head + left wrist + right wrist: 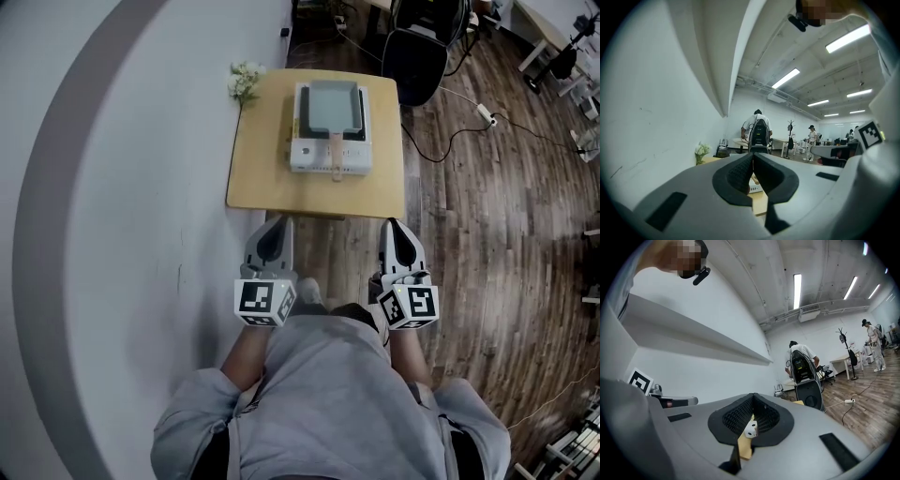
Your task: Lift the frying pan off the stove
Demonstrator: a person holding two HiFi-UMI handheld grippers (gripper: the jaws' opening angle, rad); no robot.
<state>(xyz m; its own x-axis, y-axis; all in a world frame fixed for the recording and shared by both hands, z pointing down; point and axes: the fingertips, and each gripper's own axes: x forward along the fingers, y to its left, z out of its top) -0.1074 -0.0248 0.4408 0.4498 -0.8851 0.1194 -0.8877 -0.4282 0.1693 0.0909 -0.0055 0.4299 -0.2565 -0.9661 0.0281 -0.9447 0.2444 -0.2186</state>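
We stand before a small wooden surface (319, 192) set beside a white wall (103, 234) that carries a broad grey band. The floor (487, 216) is dark wood planking; a white power strip (485, 114) with a black cable lies on it to the right of the surface; a black chair (414, 56) stands just beyond the far edge.

In the gripper views we see a long open room with strip lights (785, 78) on the ceiling; a person (757, 123) bends over a desk behind the chair; a coat stand (791, 136) rises further back.

A small bunch of white flowers (246, 80) sits at the far left corner of the surface, next to the wall; we cannot make out what holds them.

A white stove (330, 155) stands mid-surface, towards the far side. The frying pan (333, 105), rectangular and grey, rests on top of it; its pale handle (336, 150) points towards us over the stove's front panel; the pan's inside shows as plain grey.

The left gripper (279, 223) and the right gripper (392, 225) are held side by side over the floor, just short of the near edge of the surface and well apart from the pan. The left fingers (740, 173) are pressed together with nothing between them; the right fingers (738, 416) likewise.
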